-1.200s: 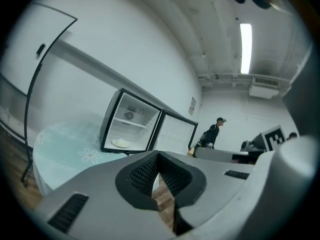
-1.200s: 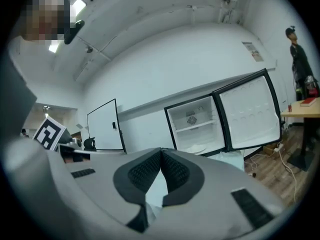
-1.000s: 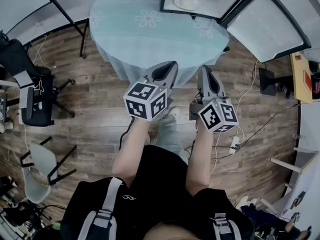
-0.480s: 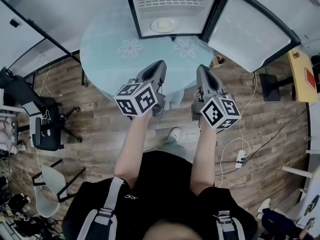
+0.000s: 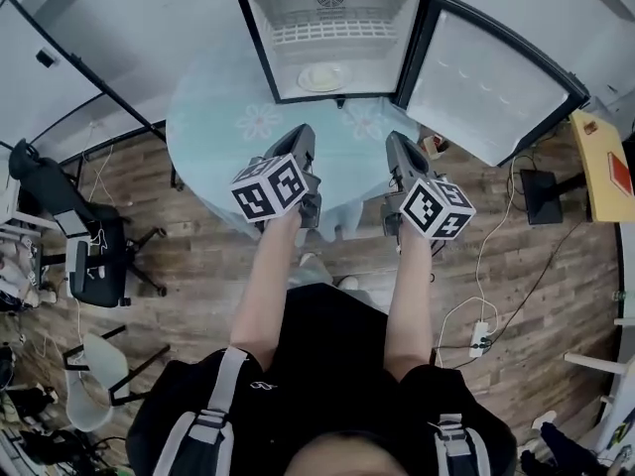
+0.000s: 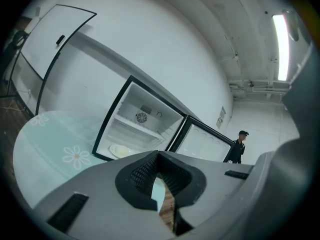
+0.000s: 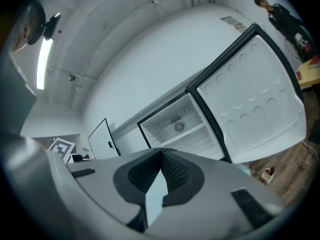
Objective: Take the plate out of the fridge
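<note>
at the round table's (image 5: 218,132) far edge stood the open fridge (image 5: 298,13); approach step. left gripper (image 5: 301,135) and right gripper (image 5: 397,142) had jaws together, nothing held; next: open, reach far to the plate (image 5: 324,76).

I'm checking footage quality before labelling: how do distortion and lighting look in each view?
Head view: evenly lit, sharp, edges bowed, plate readable inside the fridge. Left gripper view: heavy fisheye, dark corners, ceiling lamp glaring. Right gripper view: same curvature and dark corners.

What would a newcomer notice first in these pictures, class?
A small black-framed fridge, white inside, stands open on the round table with a pale blue flowered cloth, a pale round plate on its floor. The left tool and right tool point towards it side by side, both shut and empty.
</note>
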Demonstrator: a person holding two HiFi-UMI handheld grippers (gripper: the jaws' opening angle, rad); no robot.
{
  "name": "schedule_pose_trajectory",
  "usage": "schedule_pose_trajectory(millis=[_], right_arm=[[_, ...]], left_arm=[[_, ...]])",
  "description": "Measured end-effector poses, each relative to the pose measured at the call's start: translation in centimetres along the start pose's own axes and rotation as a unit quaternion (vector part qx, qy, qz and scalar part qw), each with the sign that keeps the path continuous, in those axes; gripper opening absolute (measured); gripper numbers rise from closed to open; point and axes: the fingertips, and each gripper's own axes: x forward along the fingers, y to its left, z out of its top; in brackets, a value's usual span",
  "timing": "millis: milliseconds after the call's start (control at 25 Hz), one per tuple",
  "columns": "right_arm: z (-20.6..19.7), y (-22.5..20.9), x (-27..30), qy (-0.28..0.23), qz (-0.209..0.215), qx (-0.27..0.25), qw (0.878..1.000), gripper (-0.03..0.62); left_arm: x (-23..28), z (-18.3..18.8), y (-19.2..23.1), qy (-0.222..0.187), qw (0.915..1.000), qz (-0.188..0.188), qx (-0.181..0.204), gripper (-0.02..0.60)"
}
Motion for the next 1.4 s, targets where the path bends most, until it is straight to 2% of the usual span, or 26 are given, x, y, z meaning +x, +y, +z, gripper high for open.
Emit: schedule_pose_trajectory(millis=[80, 160, 400, 560, 720, 880, 1160, 1400], right_arm=[[-0.9, -0.1, 0.9, 0.008, 0.003, 0.007, 1.0, 0.002], [-1.7, -0.4, 1.9, 0.021, 0.008, 0.01, 1.0, 0.002], [-3.1, -0.4, 4.6, 0.046, 0.025, 0.012, 0.999, 0.002], [-3.4, -0.9, 6.0, 0.038, 0.03, 0.028, 0.998, 0.003], [-4.9, -2.2, 7.7, 0.059, 0.022, 0.038, 0.997, 0.003], [-5.4, -3.0, 10.2, 0.071, 0.028, 0.038, 0.996, 0.003], [-5.7, -4.5, 15.4, 0.078, 0.02, 0.051, 0.995, 0.003], [-6.7, -5.2, 20.7, 0.11, 0.018, 0.028, 0.993, 0.003]], left_arm=[[-0.2, 0.5, 0.4, -0.008, 0.9998, 0.006, 0.017, 0.002], [0.2, 0.4, 1.1, -0.01, 0.9998, 0.011, 0.016, 0.002], [1.6, -0.4, 3.6, 0.01, 0.999, 0.035, 0.027, 0.002], [3.2, -0.9, 4.2, 0.024, 0.9991, 0.024, 0.027, 0.002], [5.1, -1.8, 4.9, 0.04, 0.9971, 0.014, 0.063, 0.002], [7.8, -2.0, 5.8, 0.046, 0.998, 0.002, 0.043, 0.002], [11.6, -1.7, 8.2, 0.071, 0.9964, -0.012, 0.045, 0.002], [16.1, -1.3, 12.4, 0.073, 0.9972, -0.012, -0.004, 0.002]])
